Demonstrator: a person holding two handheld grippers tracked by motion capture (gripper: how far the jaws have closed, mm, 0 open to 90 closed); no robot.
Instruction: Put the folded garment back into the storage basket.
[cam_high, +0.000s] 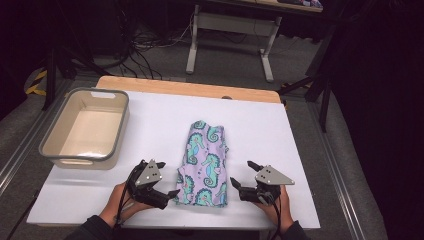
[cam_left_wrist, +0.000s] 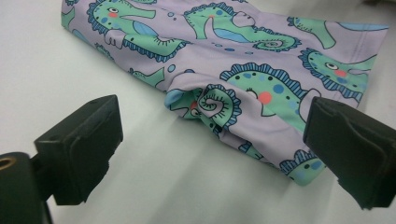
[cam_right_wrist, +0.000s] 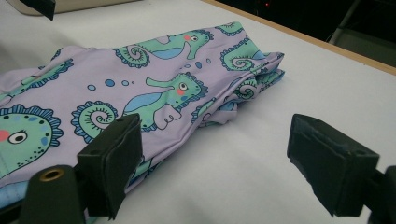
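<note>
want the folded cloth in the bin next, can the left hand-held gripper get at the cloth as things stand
Probably yes. The left hand-held gripper sits open right beside the near left corner of the folded seahorse cloth, with bare white table between its jaws and the fabric edge. Nothing blocks it; the bin stands off to the left.

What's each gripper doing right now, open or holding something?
Left gripper: open, holding nothing, beside the folded seahorse-print cloth.
Right gripper: open, holding nothing, at the cloth's other side.

Looks like a lab or recording studio: white-topped table (cam_high: 150, 125), black curtains (cam_high: 380, 100), loose cables (cam_high: 145, 45) on grey carpet, adjustable desk frame (cam_high: 230, 30) behind.
</note>
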